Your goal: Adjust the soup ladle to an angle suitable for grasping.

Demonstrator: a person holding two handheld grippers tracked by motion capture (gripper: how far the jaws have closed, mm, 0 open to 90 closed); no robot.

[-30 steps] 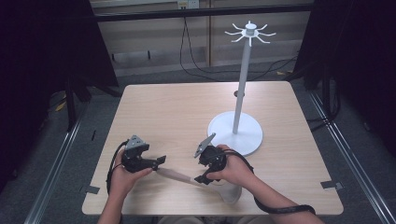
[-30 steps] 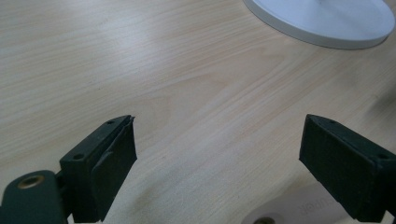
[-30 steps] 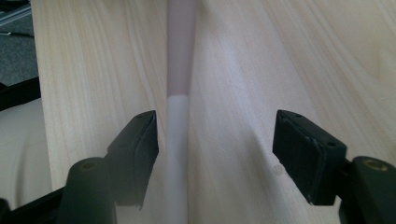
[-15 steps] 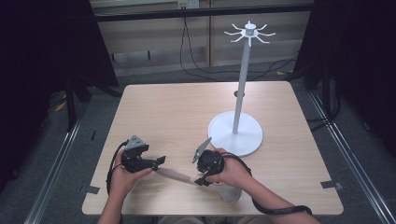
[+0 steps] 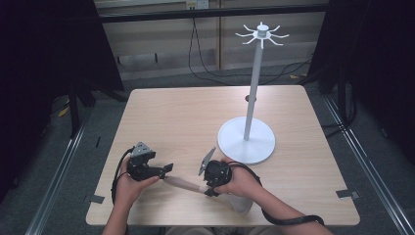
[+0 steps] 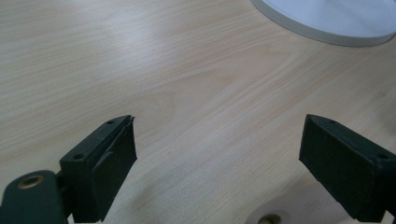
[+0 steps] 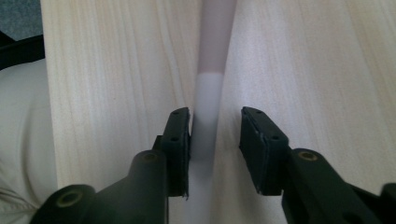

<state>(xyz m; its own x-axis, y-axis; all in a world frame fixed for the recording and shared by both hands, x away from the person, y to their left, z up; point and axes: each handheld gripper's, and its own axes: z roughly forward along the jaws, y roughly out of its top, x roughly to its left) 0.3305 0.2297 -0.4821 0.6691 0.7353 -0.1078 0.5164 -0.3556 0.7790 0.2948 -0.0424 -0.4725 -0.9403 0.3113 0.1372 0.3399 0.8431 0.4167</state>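
Right gripper (image 7: 214, 149) jaws just closing around utensil handle (image 7: 208, 98); hands unmoved.

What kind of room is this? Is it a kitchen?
Probably not a kitchen: it looks like a lab or test room. A bare wooden table stands between dark curtains, cables trail over the floor, and tape marks sit on the table's edge.

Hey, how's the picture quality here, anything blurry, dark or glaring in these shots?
High view: table evenly lit, surroundings nearly black. Left gripper view: wood grain sharp, a soft sheen at upper left, white stand base bright but not blown out. Right gripper view: the utensil handle between the jaws is blurred, too close to focus.
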